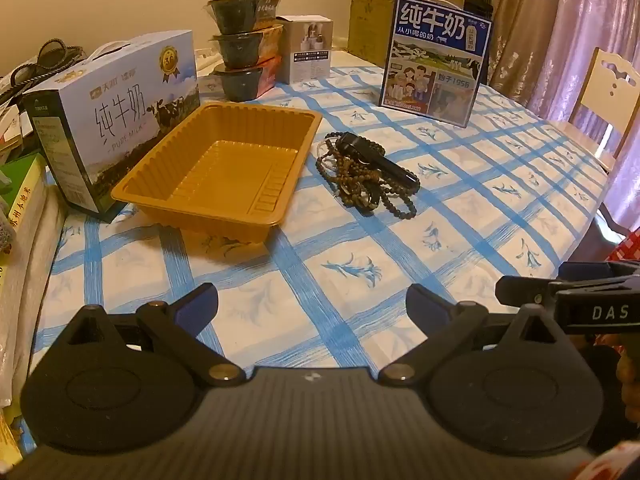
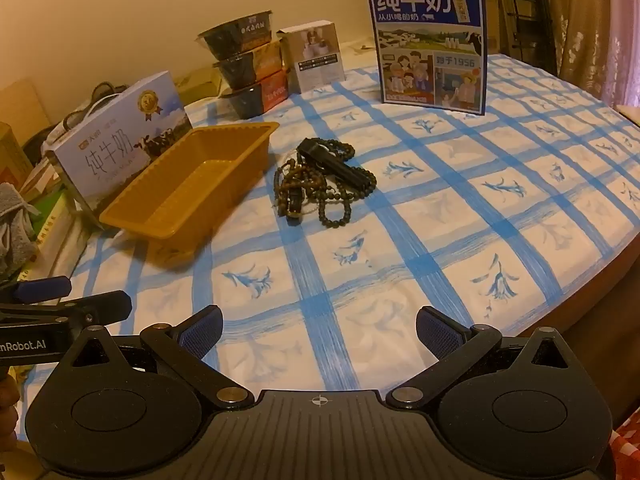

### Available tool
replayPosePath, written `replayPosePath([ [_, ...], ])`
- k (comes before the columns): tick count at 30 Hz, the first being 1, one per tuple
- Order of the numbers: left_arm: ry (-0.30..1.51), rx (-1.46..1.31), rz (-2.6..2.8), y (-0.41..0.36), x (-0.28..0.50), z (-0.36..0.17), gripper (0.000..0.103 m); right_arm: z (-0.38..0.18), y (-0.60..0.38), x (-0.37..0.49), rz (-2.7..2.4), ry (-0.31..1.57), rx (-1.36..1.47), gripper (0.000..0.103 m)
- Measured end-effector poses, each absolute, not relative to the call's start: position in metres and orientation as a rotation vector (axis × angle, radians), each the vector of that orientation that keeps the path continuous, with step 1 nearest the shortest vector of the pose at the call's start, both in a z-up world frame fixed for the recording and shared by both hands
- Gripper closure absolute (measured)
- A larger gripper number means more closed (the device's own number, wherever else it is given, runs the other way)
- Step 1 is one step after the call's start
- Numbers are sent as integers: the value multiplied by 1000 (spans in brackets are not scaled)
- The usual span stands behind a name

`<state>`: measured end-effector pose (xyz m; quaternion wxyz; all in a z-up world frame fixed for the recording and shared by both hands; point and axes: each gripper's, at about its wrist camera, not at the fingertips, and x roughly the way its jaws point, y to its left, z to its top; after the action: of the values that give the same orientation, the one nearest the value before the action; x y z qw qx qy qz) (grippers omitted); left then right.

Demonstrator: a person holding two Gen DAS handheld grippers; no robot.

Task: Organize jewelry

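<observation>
A heap of dark bead bracelets and necklaces [image 1: 366, 178] lies on the checked tablecloth, with a black pen-like stick [image 1: 376, 156] on top. It also shows in the right wrist view [image 2: 320, 182]. An empty orange plastic tray [image 1: 224, 168] sits just left of the heap, and shows in the right wrist view [image 2: 188, 184] too. My left gripper [image 1: 312, 306] is open and empty, low over the near part of the table. My right gripper [image 2: 318, 326] is open and empty, beside the left one and equally far from the jewelry.
A light blue milk carton [image 1: 116, 116] stands left of the tray. A stack of dark bowls [image 1: 246, 44] and a small white box [image 1: 306, 50] stand behind it. A dark blue milk carton [image 1: 436, 60] stands at the back. A chair [image 1: 604, 96] is at the right.
</observation>
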<state>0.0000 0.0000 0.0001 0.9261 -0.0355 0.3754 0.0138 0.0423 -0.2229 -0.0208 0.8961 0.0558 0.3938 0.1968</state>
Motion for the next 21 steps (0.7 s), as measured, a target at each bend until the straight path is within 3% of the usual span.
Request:
replayPosePath([
  [21, 770, -64, 34, 0, 0, 0, 3, -20, -221, 42, 410, 804, 113, 0],
])
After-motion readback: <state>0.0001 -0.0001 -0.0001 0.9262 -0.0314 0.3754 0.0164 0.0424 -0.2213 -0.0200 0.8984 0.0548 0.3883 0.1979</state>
